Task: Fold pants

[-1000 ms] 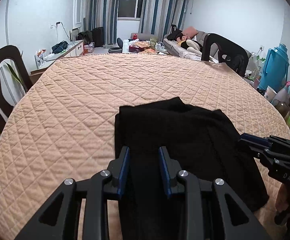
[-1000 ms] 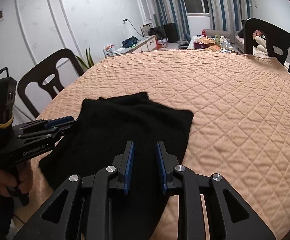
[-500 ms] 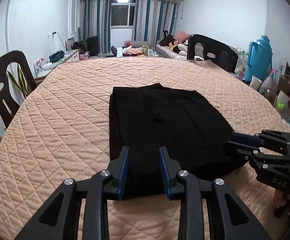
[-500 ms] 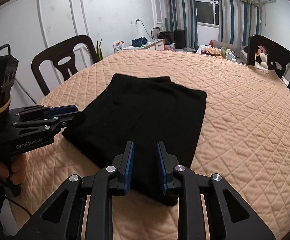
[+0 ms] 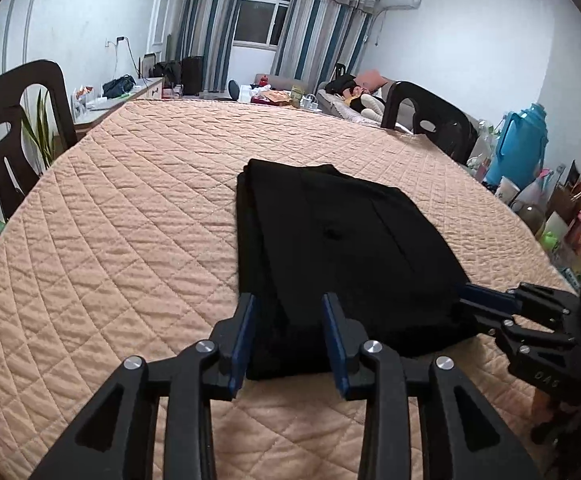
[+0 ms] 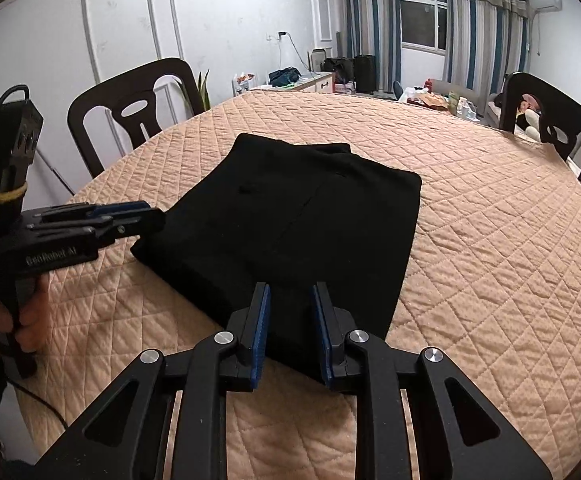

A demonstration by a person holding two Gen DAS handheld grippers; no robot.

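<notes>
The black pants [image 5: 330, 240] lie folded into a flat rectangle on the peach quilted table cover [image 5: 130, 240]. My left gripper [image 5: 287, 300] hovers at the near left corner of the pants. Its jaws are opening, and the cloth's edge lies flat between the blue pads, which do not press it. My right gripper [image 6: 291, 288] sits over the near right corner of the pants [image 6: 298, 216], jaws a little apart, cloth flat beneath the gap. Each gripper shows in the other's view: the right gripper [image 5: 466, 294] at the pants' right corner, the left gripper [image 6: 156, 216] at their left corner.
Dark chairs stand around the table: one chair [image 6: 130, 116] at the left, another chair [image 5: 426, 120] at the far right. A blue thermos [image 5: 522, 144] and bottles crowd a side stand on the right. A person's hand [image 6: 14, 320] holds the left gripper's handle.
Both grippers drew back from above the pants to their near edge, which now shows in both views. The left jaws stand slightly wider.
</notes>
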